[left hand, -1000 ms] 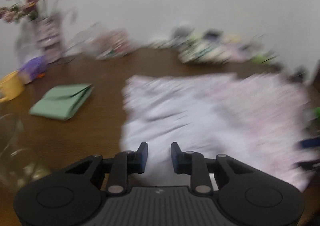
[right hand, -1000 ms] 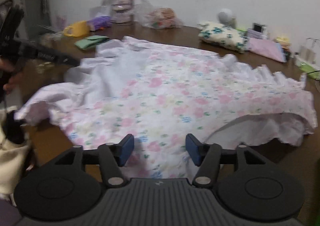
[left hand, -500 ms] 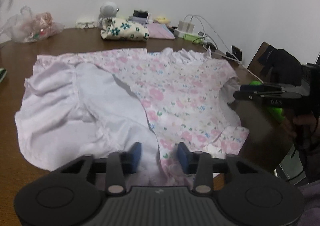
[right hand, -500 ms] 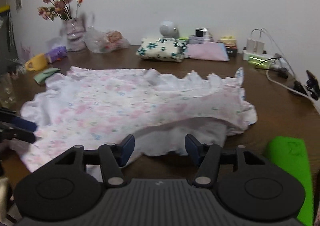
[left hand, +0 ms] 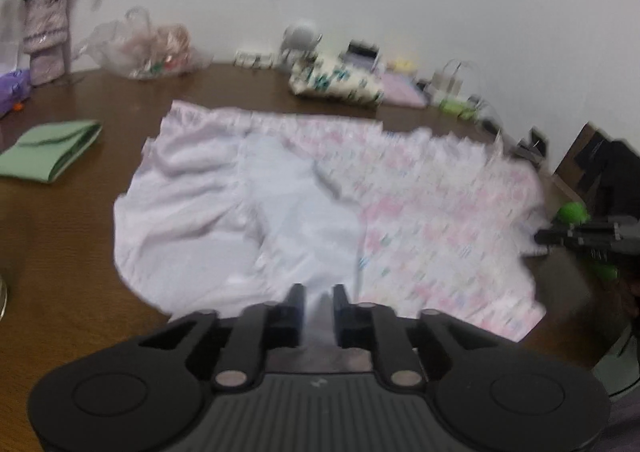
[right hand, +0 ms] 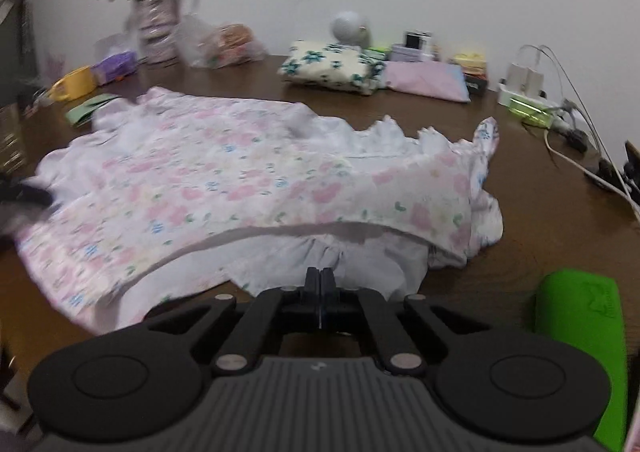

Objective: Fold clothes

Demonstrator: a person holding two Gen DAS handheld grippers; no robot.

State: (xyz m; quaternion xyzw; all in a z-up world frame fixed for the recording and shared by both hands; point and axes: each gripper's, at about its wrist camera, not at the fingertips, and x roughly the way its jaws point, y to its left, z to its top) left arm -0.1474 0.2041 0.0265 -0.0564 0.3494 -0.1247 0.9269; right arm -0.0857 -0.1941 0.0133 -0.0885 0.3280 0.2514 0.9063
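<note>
Right gripper [right hand: 321, 284] low, level over dress [right hand: 224, 180]

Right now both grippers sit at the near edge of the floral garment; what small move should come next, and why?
Probably lift both grippers together and carry the near edge toward the far side. The right gripper looks shut at the white near hem of the floral garment, though whether it pinches cloth is unclear. The left gripper has white fabric between its narrowly parted fingers. The garment lies spread on the table.
</note>
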